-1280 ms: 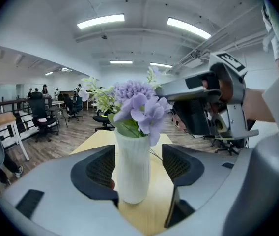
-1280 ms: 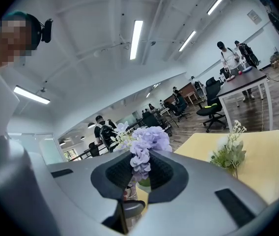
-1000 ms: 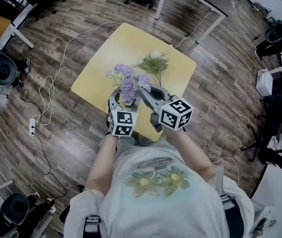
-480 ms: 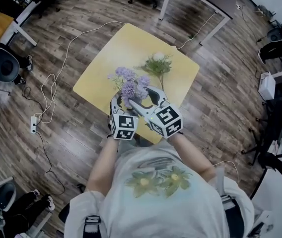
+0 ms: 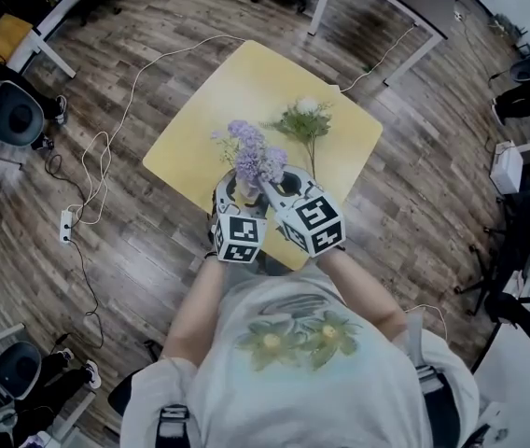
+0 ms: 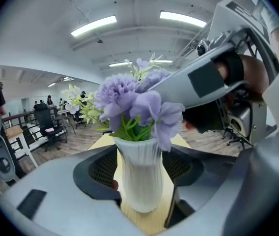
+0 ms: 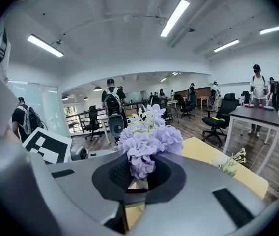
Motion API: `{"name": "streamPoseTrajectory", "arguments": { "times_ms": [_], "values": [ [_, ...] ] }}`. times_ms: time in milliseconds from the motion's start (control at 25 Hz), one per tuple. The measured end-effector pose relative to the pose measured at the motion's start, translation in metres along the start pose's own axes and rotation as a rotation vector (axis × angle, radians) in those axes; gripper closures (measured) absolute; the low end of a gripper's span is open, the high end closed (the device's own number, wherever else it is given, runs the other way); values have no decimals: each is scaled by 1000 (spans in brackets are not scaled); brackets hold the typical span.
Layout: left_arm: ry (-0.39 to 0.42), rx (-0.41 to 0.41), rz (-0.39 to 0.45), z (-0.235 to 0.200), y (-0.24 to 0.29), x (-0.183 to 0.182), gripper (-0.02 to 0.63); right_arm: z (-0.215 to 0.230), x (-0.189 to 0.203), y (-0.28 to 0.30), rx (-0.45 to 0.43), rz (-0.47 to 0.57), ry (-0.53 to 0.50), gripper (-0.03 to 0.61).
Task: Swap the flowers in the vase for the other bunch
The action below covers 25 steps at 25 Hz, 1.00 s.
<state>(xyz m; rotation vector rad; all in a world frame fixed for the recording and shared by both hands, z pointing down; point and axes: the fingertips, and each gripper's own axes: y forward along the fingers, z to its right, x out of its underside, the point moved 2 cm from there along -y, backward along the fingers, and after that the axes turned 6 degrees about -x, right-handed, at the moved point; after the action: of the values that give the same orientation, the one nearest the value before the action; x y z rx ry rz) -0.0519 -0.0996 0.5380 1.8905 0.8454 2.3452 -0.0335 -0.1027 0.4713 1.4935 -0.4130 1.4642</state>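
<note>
On the wood floor at the far left a white cable [image 5: 106, 147] trails from a power strip [image 5: 64, 231] towards the yellow table [image 5: 237, 91]. At the table's near edge, just in front of the person [image 5: 293, 371], the left gripper [image 6: 144, 205] reaches in with its marker cube nearest the body. Its jaws are pinched on the white ribbed vase [image 6: 139, 176], low on the body. The left jaw lies against the vase's side, while a sliver of table shows beside the right jaw. The vase stands upright on the table. Out of its mouth rise the purple flowers [image 5: 254, 155], packed tight, with green leaves at the rim. Just to the right, the right gripper [image 7: 129, 188] comes in at a slant, touching or almost touching the left one. Its jaws have just been closing, and they are now pressed together on the purple flowers' stems just under the blooms, above the vase's mouth. Further right and further back lies the white bunch [image 5: 302, 119], flat on the table, apart from the vase, with its stem pointing towards the person. Beyond the table's far right corner stands a dark desk [image 5: 386, 3] on white legs.
</note>
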Motion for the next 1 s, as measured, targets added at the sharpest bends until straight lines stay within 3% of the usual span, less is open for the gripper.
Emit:
{"name": "streamPoseTrajectory", "arguments": {
  "times_ms": [320,1000],
  "values": [
    [-22,-16,0,-3,2,1,305,4,-20,-17,2,72,3,528],
    [30,-28,-9,6,1,-2,311,12,-74,-59,1,257,60,528]
  ]
}}
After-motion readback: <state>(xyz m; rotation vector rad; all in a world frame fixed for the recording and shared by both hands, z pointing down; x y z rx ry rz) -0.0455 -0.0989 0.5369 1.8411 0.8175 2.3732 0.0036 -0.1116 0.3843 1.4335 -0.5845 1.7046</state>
